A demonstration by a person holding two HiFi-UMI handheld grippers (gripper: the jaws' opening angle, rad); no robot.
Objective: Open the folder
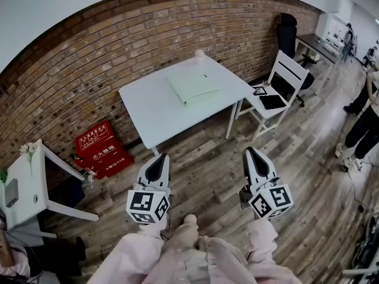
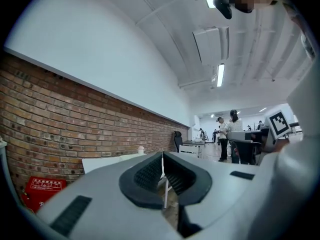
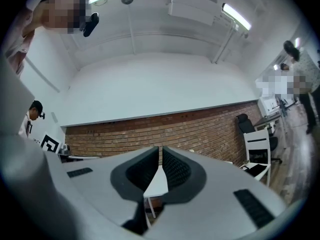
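The folder (image 1: 192, 86) lies shut and flat on the white table (image 1: 148, 108), a pale green slab set toward the far right part of the top, its long edges running at a slant to the table's sides. Nothing is touching it. A small rounded white thing (image 1: 199, 53) stands at the table's far corner, close to the brick wall (image 1: 118, 46); I can't tell what it is. The person stands well back from the table on the wooden floor (image 1: 201, 170), with both tools held low in front of pink sleeves. The left gripper (image 1: 159, 158) points at the near edge of the table, its jaws clenched together with nothing between them; in its own view the dark ribbed pads meet at the tips. The right gripper (image 1: 250, 152) is held just the same a little way to the side, aimed toward the gap between the table and the white chair (image 1: 287, 76), jaws pressed tip to tip and empty too. A flat black item (image 1: 272, 102) rests on the chair's seat. A red box (image 1: 100, 148) sits on the floor against the wall to the left of the table, and beside that is a second white table (image 1: 35, 182). Off to the right, other people (image 1: 364, 129) stand well apart from all this.
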